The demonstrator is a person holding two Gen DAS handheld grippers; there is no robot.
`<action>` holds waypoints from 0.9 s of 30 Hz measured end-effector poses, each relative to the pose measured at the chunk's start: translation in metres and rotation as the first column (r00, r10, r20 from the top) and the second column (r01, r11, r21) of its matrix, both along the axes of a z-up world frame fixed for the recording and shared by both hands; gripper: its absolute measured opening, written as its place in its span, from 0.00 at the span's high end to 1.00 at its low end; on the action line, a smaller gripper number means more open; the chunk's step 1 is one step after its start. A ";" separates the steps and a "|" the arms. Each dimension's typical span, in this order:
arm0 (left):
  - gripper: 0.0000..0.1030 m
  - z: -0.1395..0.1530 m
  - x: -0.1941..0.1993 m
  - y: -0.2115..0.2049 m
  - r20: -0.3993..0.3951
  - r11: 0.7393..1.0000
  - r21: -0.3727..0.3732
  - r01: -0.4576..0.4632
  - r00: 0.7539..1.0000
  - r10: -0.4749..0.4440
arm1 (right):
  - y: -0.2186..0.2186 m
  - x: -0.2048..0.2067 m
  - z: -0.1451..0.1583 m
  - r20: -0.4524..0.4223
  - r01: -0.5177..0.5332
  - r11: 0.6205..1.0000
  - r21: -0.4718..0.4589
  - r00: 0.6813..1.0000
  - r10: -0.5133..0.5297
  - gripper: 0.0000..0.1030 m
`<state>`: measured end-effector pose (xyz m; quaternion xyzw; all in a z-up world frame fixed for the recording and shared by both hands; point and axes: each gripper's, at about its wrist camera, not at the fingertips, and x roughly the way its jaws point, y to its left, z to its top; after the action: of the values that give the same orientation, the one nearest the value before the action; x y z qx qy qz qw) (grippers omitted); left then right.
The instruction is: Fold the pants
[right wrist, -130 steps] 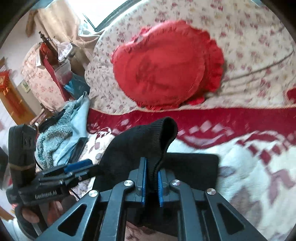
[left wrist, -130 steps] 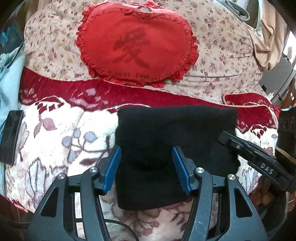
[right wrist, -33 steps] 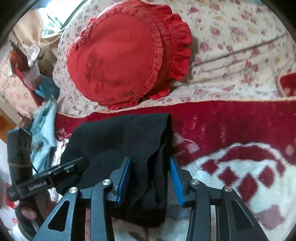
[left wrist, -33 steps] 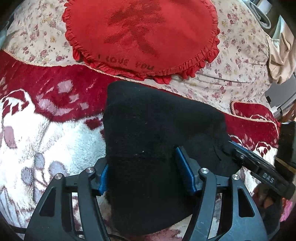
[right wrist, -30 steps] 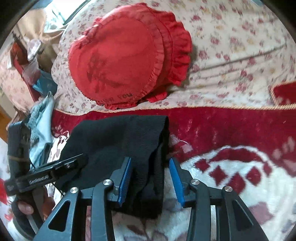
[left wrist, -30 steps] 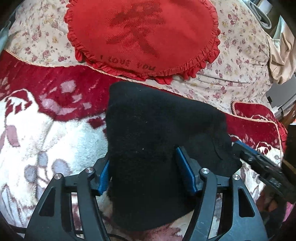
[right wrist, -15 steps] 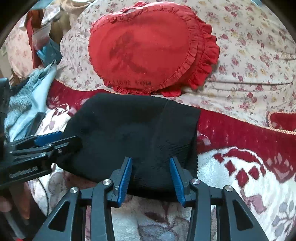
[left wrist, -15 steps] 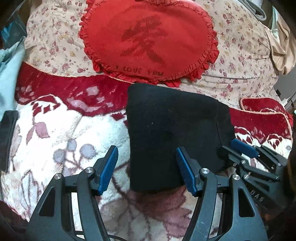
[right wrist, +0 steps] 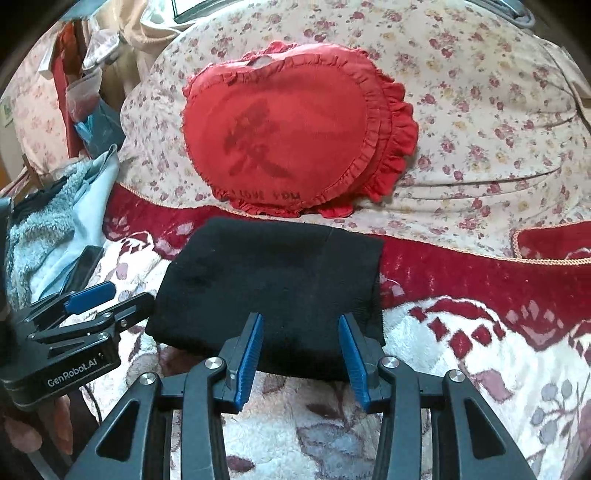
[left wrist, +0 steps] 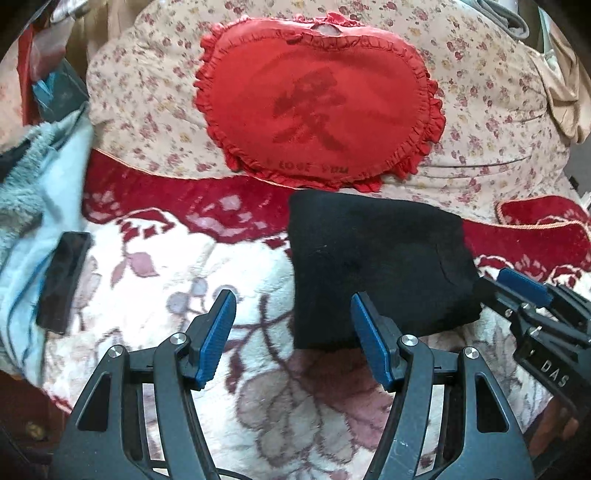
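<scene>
I saw a bed under a red-and-cream floral blanket (left wrist: 229,258), a red heart-shaped cushion (left wrist: 317,110) against a flowered quilt (right wrist: 480,110), and daylight from a window (right wrist: 188,7) behind.

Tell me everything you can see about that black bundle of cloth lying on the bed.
The black pants are folded into a compact, roughly rectangular stack of soft, knit-looking fabric, with a ribbed band along one side. They lie flat on the red and white floral blanket, just in front of the red heart-shaped pillow. Neither the left gripper nor the right gripper holds them; both are open at the near edge.
</scene>
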<state>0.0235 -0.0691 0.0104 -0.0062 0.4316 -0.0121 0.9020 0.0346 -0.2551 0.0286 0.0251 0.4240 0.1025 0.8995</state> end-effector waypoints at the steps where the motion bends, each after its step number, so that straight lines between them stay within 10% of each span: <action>1: 0.37 0.001 -0.002 -0.001 0.003 1.000 0.020 -0.007 1.000 0.007 | 0.000 -0.001 0.001 0.000 0.001 1.000 0.005 1.000 -0.001 0.60; 27: 0.37 0.005 -0.015 0.000 0.029 1.000 0.004 -0.008 1.000 0.007 | 0.007 -0.008 0.001 -0.012 -0.009 1.000 0.011 1.000 0.010 0.60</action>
<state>0.0090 -0.0687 0.0157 -0.0060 0.4186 -0.0079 0.9081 0.0271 -0.2485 0.0292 0.0287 0.4290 0.1090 0.8962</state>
